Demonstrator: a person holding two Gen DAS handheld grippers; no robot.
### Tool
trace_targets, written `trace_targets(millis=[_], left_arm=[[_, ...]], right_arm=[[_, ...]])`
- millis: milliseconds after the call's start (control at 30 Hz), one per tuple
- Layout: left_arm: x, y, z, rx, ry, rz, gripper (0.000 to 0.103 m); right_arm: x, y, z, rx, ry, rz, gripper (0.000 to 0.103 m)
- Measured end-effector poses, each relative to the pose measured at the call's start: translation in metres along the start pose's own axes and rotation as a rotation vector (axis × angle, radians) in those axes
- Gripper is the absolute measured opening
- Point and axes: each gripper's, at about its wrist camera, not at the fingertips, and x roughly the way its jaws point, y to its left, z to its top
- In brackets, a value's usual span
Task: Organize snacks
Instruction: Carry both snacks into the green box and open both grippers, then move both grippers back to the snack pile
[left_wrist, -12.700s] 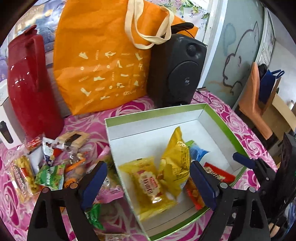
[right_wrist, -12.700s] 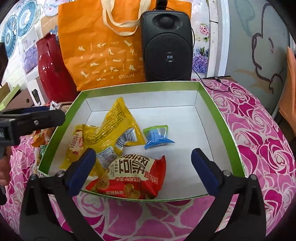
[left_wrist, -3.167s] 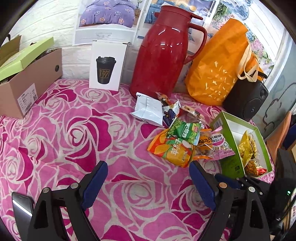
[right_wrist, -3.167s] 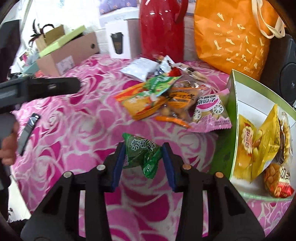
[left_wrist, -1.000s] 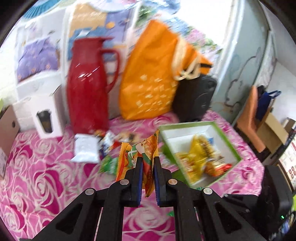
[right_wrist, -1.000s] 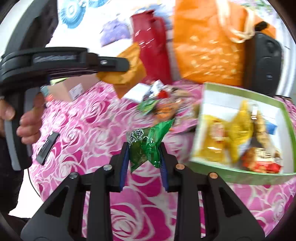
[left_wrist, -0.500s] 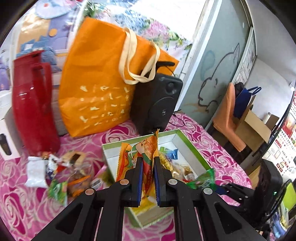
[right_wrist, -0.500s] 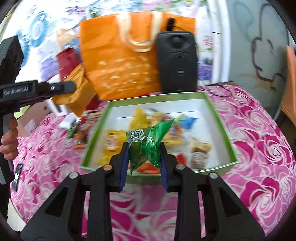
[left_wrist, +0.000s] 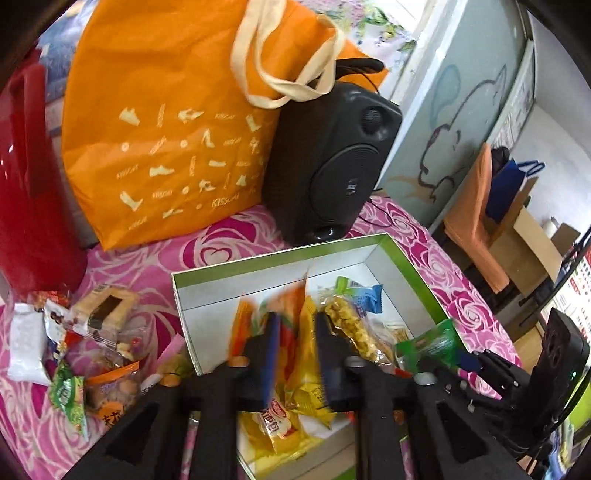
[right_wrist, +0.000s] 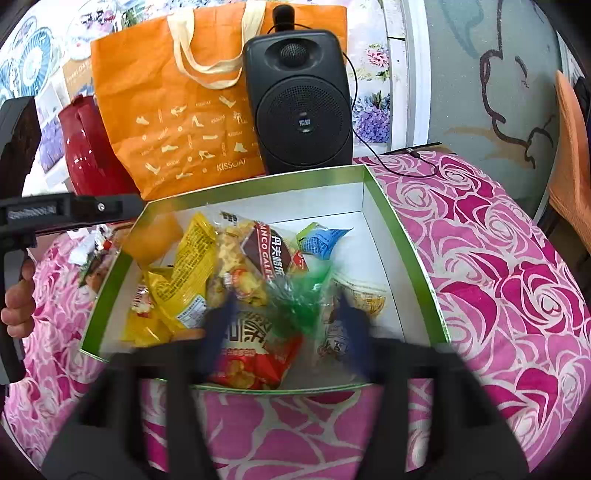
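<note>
Box (right_wrist: 402, 236): on the table (right_wrist: 517, 258), snacks inside
Speaker (right_wrist: 299, 99): behind box, 12 o'clock
Bag (right_wrist: 177, 110): 11 o'clock
Loose snacks (left_wrist: 99, 354): 9 o'clock of box

Bright daylight, fisheye-bent edges, dark corners; tongs and nearest packets motion-blurred.

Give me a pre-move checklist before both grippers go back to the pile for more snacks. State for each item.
1. Left gripper open: ok, jaws apart, though blurred.
2. Orange packet released: cannot tell, it shows as a blur between the fingers, above the box.
3. Right gripper open: ok, fingers spread wide.
4. Green packet clear of the right gripper: cannot tell, it is a smear between the fingers.
5. Both packets over the box, not its rim: ok.
6. Snacks left outside, in the pile beside the box: ok, several remain.
</note>
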Motion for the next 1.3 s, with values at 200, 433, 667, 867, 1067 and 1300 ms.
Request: trace_targets(millis=[200,433,667,867,1067,1300], left_arm=[[-0.004,0.005,-0.005,-0.019,-0.052,0.094,0.095],[-0.011,0.006,-0.011,-0.010,-0.054,0.132,0.095],[-0.038,0.002,-0.013,-0.001,-0.095,0.146,0.095],[-0.066,-0.001,-0.018,0.006,-0.138,0.154,0.095],[-0.090,0.000,-0.028,0.006,-0.162,0.181,0.095],[-0.127,0.026,-0.066,-0.071,-0.153,0.249,0.095]], right_arm=[[0.008,0.001,-0.007,-0.018,0.020,-0.005,0.102],[0.004,0.010,-0.008,-0.012,0.034,0.005,0.102],[-0.015,0.028,-0.004,-0.043,0.007,0.021,0.102],[-0.032,0.050,-0.003,-0.084,-0.015,0.038,0.102],[-0.047,0.075,-0.004,-0.136,-0.029,0.057,0.102],[-0.057,0.107,-0.011,-0.191,-0.016,0.121,0.102]])
